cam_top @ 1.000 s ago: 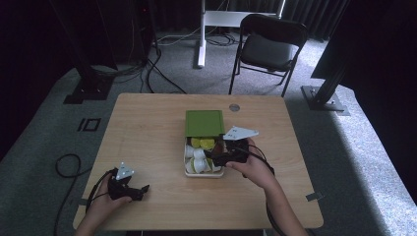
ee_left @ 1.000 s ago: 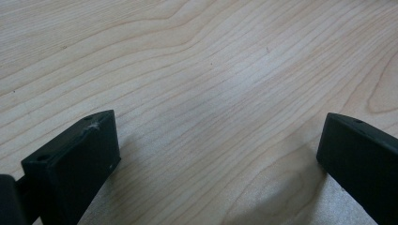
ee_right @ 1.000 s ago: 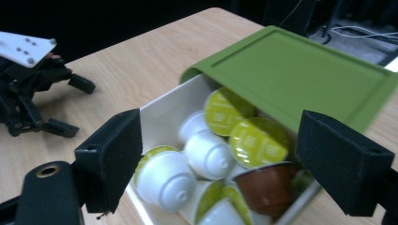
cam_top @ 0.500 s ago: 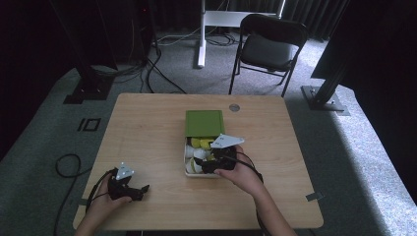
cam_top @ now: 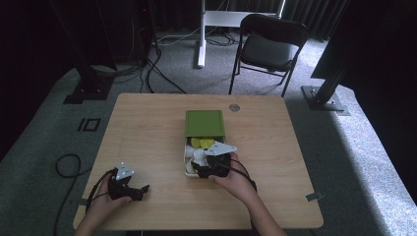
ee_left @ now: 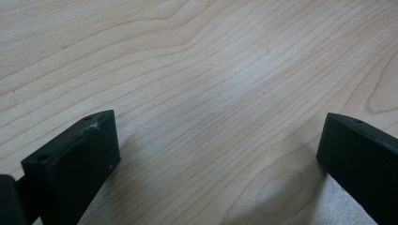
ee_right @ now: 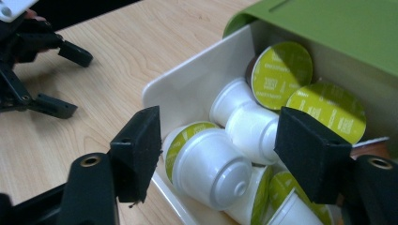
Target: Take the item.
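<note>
Capsule box [ee_right: 187, 89], white tray under a green sleeve [cam_top: 204, 123] on the table [cam_top: 147, 128], lies right under the right gripper [ee_right: 216, 154], which has come down into it since a second ago, jaws just closing. They now flank one white capsule [ee_right: 211, 168], a gap on each side, so no pinch yet; likely a pick is about to land. Left gripper [ee_left: 216, 154], well off to the side, rests spread over bare wood.

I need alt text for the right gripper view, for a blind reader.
The right hand-held gripper has its two black jaws either side of a white plastic coffee capsule in a white tray of green-lidded capsules, under a green sleeve; the jaws have just been closing.
</note>
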The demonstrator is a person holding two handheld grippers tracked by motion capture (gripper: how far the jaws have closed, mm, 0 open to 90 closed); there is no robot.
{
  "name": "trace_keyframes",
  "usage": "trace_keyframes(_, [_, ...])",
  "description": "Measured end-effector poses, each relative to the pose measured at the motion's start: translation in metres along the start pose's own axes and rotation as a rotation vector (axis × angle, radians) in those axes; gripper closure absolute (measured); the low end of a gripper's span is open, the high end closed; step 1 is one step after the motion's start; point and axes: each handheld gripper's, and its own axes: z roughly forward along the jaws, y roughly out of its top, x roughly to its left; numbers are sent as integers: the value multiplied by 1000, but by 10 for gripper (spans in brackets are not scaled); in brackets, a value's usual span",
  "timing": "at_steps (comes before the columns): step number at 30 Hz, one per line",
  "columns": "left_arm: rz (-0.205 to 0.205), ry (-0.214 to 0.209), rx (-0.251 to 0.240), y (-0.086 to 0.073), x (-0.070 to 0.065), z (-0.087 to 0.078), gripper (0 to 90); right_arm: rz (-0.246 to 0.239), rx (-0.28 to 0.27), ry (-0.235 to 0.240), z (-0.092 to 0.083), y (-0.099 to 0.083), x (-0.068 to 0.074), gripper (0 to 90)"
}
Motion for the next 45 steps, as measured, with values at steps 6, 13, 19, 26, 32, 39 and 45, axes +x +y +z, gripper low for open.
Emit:
trace_keyframes(6, [-2, -1, 0, 0, 0, 0, 6, 17, 8, 1, 6, -9, 7, 321])
trace_keyframes(13, [-4, -1, -2, 0, 0, 0, 6, 23, 30, -32, 14, -16, 10, 331])
trace_keyframes(19, [-1, -1, 1, 0, 0, 0, 6, 13, 45, -39, 20, -21, 9, 328])
trace_keyframes(26, [-1, -1, 1, 0, 0, 0, 6, 45, 59, -19, 20, -24, 6, 356])
trace_keyframes(32, [-1, -1, 1, 0, 0, 0, 6, 39, 60, -4, 17, -25, 4, 405])
trace_keyframes(39, [0, -1, 1, 0, 0, 0, 6, 40, 41, 21, 10, -21, 4, 407])
trace_keyframes(45, [-2, -1, -1, 0, 0, 0, 6, 53, -5, 15, -2, -12, -3, 408])
